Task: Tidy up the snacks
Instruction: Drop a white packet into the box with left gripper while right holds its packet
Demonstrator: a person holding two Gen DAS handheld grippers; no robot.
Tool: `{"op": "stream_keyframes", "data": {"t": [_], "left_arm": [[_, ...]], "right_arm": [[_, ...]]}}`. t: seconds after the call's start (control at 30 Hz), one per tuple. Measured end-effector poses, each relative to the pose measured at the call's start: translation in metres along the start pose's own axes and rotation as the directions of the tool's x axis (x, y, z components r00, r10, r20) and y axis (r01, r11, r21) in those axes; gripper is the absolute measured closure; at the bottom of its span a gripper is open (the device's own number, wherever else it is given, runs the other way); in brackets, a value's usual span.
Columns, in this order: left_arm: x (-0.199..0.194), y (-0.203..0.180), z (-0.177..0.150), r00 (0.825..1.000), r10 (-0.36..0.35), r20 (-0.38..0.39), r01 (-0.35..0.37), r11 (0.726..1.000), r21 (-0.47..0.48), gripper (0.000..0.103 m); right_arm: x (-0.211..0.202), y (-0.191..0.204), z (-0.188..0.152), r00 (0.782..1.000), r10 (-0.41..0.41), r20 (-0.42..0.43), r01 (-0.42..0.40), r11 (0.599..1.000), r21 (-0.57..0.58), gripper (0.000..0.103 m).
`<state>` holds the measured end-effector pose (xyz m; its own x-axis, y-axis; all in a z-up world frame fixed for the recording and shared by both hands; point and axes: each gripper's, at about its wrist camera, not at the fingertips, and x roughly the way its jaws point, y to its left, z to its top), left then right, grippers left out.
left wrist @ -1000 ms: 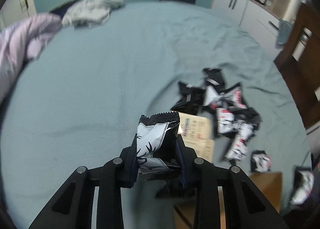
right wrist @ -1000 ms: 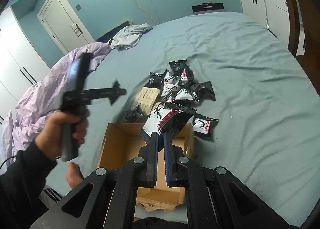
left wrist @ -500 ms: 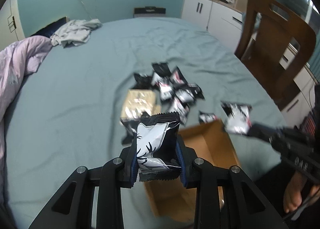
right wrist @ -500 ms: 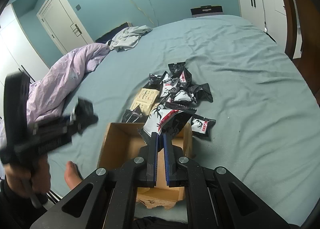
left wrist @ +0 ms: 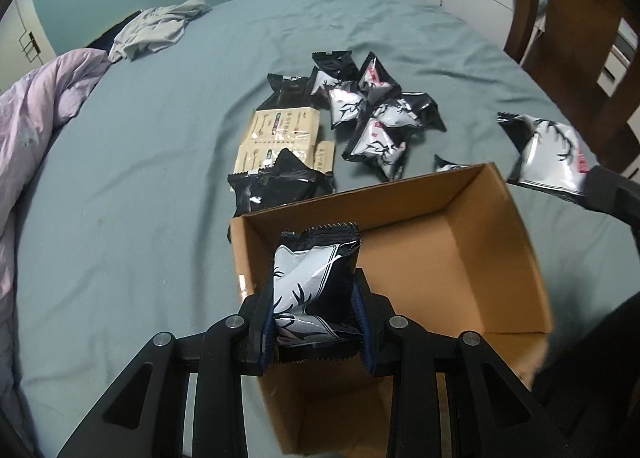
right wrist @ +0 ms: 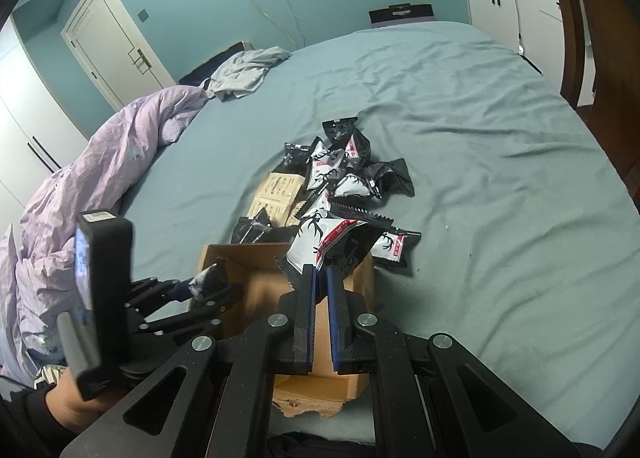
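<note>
My left gripper [left wrist: 316,322] is shut on a black-and-white snack packet [left wrist: 312,282], held upright over the left part of an open cardboard box [left wrist: 360,193]. From the right wrist view, the left gripper [right wrist: 200,286] reaches over the box [right wrist: 256,254] from the left. My right gripper [right wrist: 321,278] is shut on the edge of a white, black and red snack packet [right wrist: 332,246] above the box's right side; this packet [left wrist: 548,153] also shows in the left wrist view. A pile of similar packets [left wrist: 376,109] and beige packets [left wrist: 280,133] lies on the bed beyond the box.
The box sits at the near edge of a blue-grey bed [left wrist: 140,177]. A purple duvet [right wrist: 100,177] lies bunched at the left and a grey garment [right wrist: 248,65] at the far end. A wooden chair [left wrist: 576,17] and white cabinets [right wrist: 508,5] stand to the right.
The left gripper has swung with its packet from over the bare sheet to above the box, now lower and nearer. The right gripper and its packet have stayed put.
</note>
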<state>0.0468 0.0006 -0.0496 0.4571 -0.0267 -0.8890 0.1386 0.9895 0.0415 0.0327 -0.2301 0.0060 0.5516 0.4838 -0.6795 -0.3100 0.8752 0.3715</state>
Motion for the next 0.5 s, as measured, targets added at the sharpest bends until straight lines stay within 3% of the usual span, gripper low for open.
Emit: {"op": "stream_keyframes", "data": {"t": [0.1,0.2,0.27,0.4,0.5], "left_arm": [[0.003,-0.006,0.002,1.0,0.023,0.016,-0.024,0.999,0.03,0.072],[0.015,-0.007,0.001,1.0,0.024,-0.016,-0.023,0.999,0.023,0.071],[0.015,-0.009,-0.001,0.999,0.045,0.012,-0.046,0.998,0.045,0.071],[0.013,-0.011,0.0,0.998,0.053,0.024,-0.055,0.997,0.057,0.064],[0.006,-0.01,0.001,0.999,0.014,0.03,-0.016,0.999,0.045,0.053]], "right_arm": [[0.002,0.0,0.0,1.0,-0.003,-0.009,0.003,1.0,-0.001,0.099],[0.005,-0.001,0.002,1.0,-0.008,-0.017,0.008,1.0,-0.001,0.099],[0.006,-0.001,0.002,1.0,-0.013,-0.022,0.013,1.0,0.003,0.099],[0.009,0.0,0.003,0.999,-0.026,-0.031,0.026,1.0,0.005,0.099],[0.01,0.002,0.002,0.999,-0.034,-0.036,0.034,0.999,0.002,0.099]]}}
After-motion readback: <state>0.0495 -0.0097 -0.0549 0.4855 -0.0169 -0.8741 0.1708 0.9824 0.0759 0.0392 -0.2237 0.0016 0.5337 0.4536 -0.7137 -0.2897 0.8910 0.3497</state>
